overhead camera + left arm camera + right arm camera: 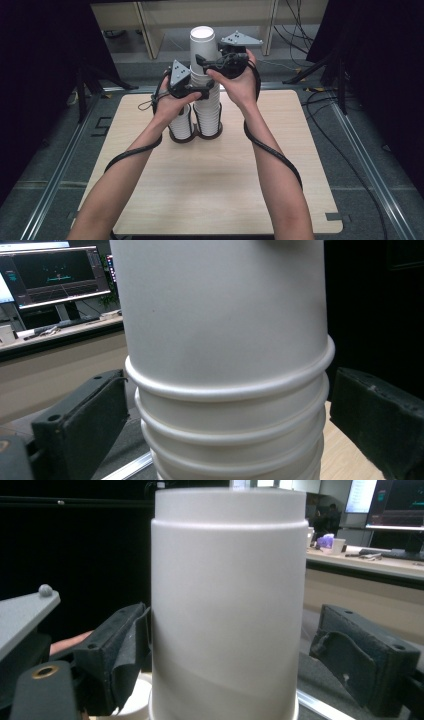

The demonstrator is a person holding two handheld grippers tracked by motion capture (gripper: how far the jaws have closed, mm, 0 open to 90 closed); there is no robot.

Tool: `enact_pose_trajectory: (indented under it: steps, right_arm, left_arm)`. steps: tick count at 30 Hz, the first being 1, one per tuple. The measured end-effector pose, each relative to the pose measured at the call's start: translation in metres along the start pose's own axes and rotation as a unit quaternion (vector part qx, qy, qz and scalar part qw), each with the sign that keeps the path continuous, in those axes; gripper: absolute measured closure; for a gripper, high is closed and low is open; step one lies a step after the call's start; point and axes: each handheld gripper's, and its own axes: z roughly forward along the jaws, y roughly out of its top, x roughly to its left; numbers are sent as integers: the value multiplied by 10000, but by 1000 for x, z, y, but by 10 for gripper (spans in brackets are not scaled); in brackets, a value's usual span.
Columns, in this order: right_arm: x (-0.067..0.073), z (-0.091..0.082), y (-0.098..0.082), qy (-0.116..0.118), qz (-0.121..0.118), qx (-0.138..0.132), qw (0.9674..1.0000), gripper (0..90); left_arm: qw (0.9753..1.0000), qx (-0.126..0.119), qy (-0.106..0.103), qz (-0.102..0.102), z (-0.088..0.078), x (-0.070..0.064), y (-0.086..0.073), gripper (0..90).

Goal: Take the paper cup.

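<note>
— White paper, all of it: a tall stack of cups (206, 95) stands mouth-down in a dark ring holder (208, 134) near the far side of the wooden table (220, 190), with a shorter stack (181, 124) in the ring just beside it. Why both grippers on one column?

— Division of labour, I'd judge. The left gripper (206, 91) sits lower, its jaws either side of the rolled rims — apart, not pressing; the left gripper view shows a gap between each pad and the cup wall (225, 340). It looks placed to steady the lower cups. The right gripper (201, 61) is up at the top cup (227, 605), presumably to lift that one away.

— Is the right one gripping?

— Its left pad (125, 655) lies against or just off the wall, I can't tell which; the right pad (360, 655) stands clearly off. So open around the cup, not clamped.

— And the stack's axis?

— Vertical, upright on the table, closed bottoms upward, rims downward. Each cup tapers toward the top, so a straight pull up along that axis should free the top cup; pulling at a slant could tip the column.
</note>
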Motion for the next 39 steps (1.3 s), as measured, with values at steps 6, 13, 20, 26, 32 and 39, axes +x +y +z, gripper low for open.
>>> enact_pose_trajectory:
  steps: [6, 13, 20, 26, 32, 39]
  right_arm:
    - [0, 6, 7, 29, 6, 52, 10000, 148]
    - [-2, 14, 9, 123, 32, 53, 9999, 149]
    - [0, 16, 7, 117, 72, 38, 9999, 189]
    - [0, 15, 7, 133, 63, -14, 9999, 201]
    - [1, 14, 8, 119, 67, -102, 9999, 207]
    - [0, 10, 16, 106, 51, -257, 9996, 223]
  left_arm:
    - [10000, -5, 39, -13, 3, 0, 2, 28]
    - [10000, -24, 50, -27, 4, 0, 3, 30]
    - [10000, -32, 31, -38, 4, 0, 4, 38]
    - [10000, -40, 43, -35, 4, 0, 4, 39]
    - [10000, -15, 10, -65, 3, 1, 4, 39]
    - [10000, -1, 16, -30, 3, 0, 5, 57]
